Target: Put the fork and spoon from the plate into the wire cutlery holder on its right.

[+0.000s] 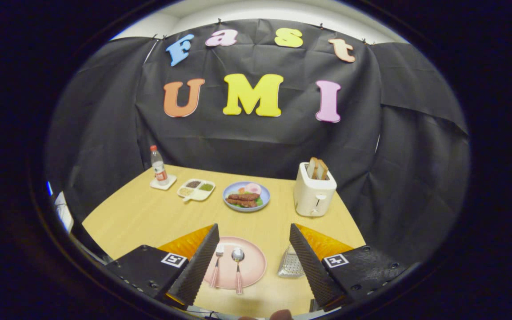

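Note:
A pink plate (pixel 254 271) lies on the wooden table between my fingers and below them. On it lie a fork (pixel 217 263) and a spoon (pixel 238 270), side by side, both with pink handles pointing toward me. The wire cutlery holder (pixel 290 266) stands to the plate's right, partly hidden behind my right finger (pixel 311 262). My gripper (pixel 254 233) hangs open above the plate, with nothing between its fingers. The left finger (pixel 198 264) covers the plate's left rim.
Beyond the plate sit a blue plate of food (pixel 246 196), a white toaster (pixel 313 192) holding toast, a white divided dish (pixel 196 189) and a water bottle (pixel 158 166) on a coaster. The table's (pixel 140 218) far edge meets the black cloth wall.

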The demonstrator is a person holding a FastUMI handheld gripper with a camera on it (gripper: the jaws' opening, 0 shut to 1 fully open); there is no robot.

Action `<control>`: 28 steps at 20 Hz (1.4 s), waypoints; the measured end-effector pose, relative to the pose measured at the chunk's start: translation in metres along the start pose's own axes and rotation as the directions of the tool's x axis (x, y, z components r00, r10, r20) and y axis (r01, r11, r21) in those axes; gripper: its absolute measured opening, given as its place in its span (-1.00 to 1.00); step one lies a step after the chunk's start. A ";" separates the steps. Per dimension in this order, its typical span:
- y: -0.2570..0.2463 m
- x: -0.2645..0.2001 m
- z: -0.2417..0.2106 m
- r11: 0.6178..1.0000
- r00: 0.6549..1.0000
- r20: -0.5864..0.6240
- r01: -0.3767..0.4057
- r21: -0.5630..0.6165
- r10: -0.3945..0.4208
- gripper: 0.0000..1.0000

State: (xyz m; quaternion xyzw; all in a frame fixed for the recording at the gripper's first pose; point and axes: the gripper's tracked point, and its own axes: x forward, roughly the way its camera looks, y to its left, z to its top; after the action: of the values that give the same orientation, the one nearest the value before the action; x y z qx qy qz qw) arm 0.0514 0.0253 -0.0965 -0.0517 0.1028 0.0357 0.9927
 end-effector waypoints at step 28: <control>0.035 0.095 -0.193 0.987 0.900 -0.415 -0.159 -0.023 0.136 -0.87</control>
State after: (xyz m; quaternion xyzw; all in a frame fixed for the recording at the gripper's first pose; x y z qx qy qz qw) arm 0.1026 0.0441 -0.3071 -0.0781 0.3123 0.1019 0.9413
